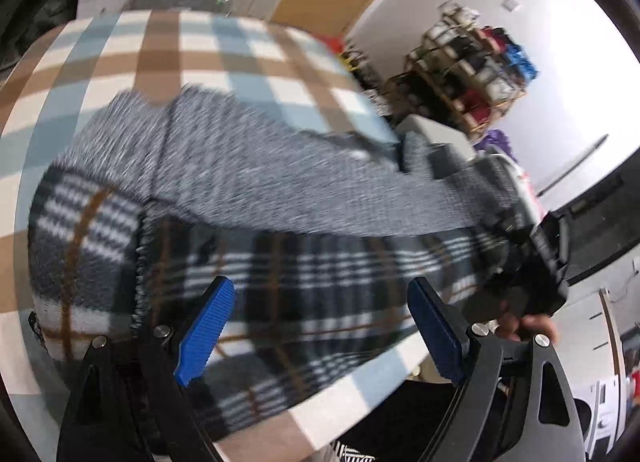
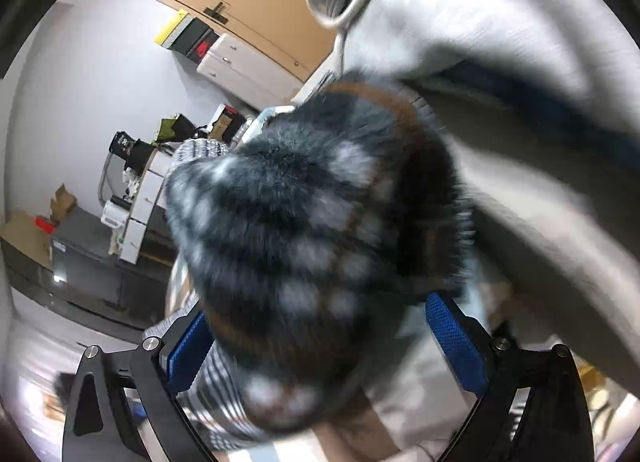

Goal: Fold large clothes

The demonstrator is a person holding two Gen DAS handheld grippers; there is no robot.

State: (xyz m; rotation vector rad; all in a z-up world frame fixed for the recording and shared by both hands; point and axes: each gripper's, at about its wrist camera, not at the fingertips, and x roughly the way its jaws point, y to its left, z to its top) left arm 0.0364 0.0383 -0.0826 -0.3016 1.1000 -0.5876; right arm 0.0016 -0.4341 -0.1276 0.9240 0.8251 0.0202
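Note:
A large fuzzy garment (image 1: 248, 197), grey knit with a dark plaid part crossed by white and brown stripes, lies on a checked tablecloth (image 1: 192, 45). My left gripper (image 1: 320, 326) is open just above the plaid part near the table's front edge, with nothing between its blue pads (image 1: 206, 330). The right gripper shows at the right in the left wrist view (image 1: 532, 262), lifting the garment's end off the table. In the right wrist view a fuzzy plaid bunch (image 2: 312, 246) fills the space between the blue pads (image 2: 456, 342) of my right gripper (image 2: 320, 342).
The table's front edge (image 1: 360, 398) runs just below my left gripper. A shelf rack (image 1: 472, 73) with bags stands against the white wall beyond the table. A person's grey sleeve (image 2: 500, 61) hangs close to the right camera. Cabinets (image 2: 244, 65) and boxes line the far wall.

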